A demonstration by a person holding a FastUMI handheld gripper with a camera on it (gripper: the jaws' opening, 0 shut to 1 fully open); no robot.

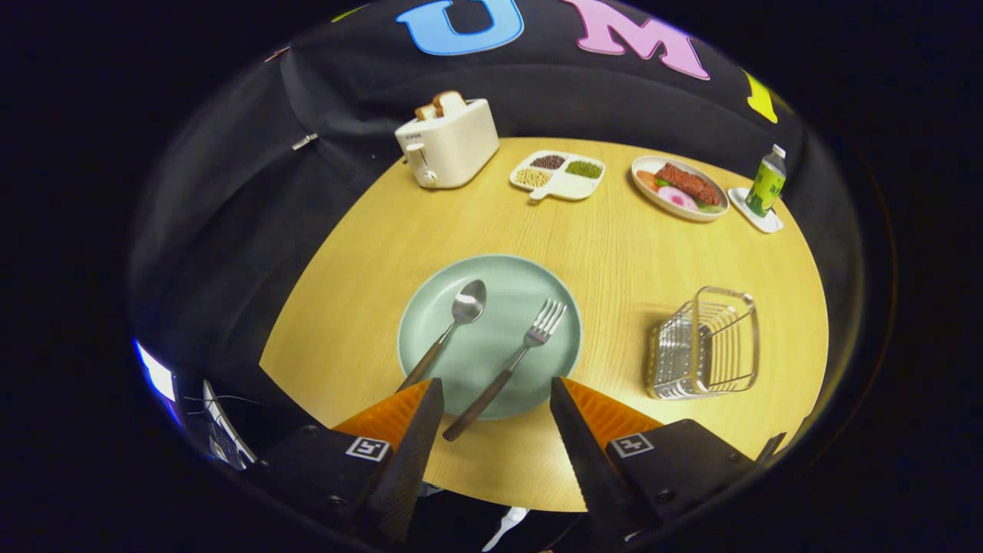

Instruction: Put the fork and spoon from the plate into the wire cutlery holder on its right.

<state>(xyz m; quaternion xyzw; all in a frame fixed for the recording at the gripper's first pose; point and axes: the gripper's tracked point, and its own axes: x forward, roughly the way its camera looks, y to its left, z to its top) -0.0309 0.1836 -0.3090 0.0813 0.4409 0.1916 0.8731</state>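
Tool (496, 399) wide open, empty, above plate (430, 307) near edge. Fork (508, 367) handle between fingers, spoon (449, 330) beside left finger. Wire holder (708, 342) right of plate. Risk: thin handle slips, or spoon gets nudged.

**Round wooden table and its load**

The table (369, 307) is carrying a green plate (491, 346) just ahead of the fingers, with a wire cutlery holder (706, 346) sitting to its right. Far beyond them, a toaster (449, 142), a divided tray (559, 175), a food plate (680, 188) and a bottle's coaster (756, 211) are lining the far edge.
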